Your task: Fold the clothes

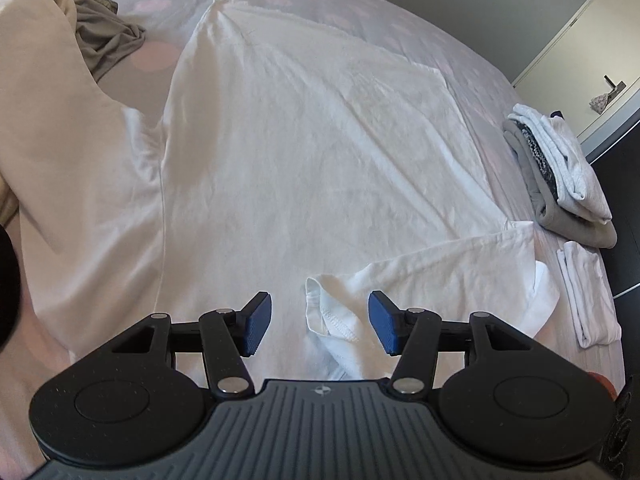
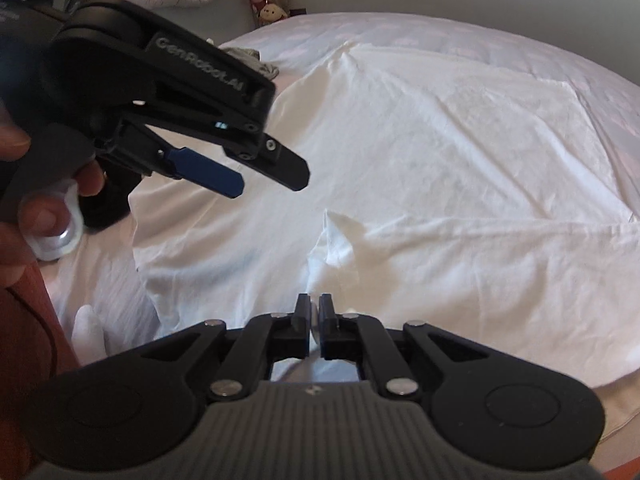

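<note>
White shirt spread on the bed, its hemmed end between the left fingers, a fold pinched in the right

The white garment lay flat across the bed, long axis running from the near edge toward the far one. The left gripper hovered with its blue pads wide apart, and the stitched hem sat directly between them, slightly toward the right pad. The right gripper had its fingers drawn nearly together, apparently nipping white cloth, though the view there was cramped. A ridge rose just ahead of it. Folded clothes were stacked at the bed's right edge
</note>
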Demonstrator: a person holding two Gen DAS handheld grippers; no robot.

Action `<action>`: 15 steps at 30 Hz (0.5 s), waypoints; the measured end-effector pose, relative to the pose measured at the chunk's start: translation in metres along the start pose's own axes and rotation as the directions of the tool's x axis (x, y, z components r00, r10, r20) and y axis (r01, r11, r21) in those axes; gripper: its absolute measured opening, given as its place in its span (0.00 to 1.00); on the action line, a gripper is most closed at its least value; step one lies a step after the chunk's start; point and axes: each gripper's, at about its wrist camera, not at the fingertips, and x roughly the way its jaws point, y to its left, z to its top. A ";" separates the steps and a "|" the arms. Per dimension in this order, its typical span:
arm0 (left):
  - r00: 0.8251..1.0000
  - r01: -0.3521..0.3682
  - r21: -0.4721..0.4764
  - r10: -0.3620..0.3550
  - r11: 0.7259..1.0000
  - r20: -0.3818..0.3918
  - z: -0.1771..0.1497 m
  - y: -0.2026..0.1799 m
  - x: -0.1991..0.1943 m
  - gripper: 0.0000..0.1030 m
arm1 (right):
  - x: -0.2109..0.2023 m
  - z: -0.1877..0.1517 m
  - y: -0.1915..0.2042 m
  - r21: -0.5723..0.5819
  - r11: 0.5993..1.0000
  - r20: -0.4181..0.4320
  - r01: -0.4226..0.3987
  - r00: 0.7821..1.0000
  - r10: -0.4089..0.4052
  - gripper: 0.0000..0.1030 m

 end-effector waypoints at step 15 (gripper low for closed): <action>0.998 -0.006 0.064 0.002 0.998 0.066 -0.003 -0.026 0.021 0.21 | -0.066 -0.019 -0.064 0.212 0.964 0.183 0.160 0.963 -0.200 0.44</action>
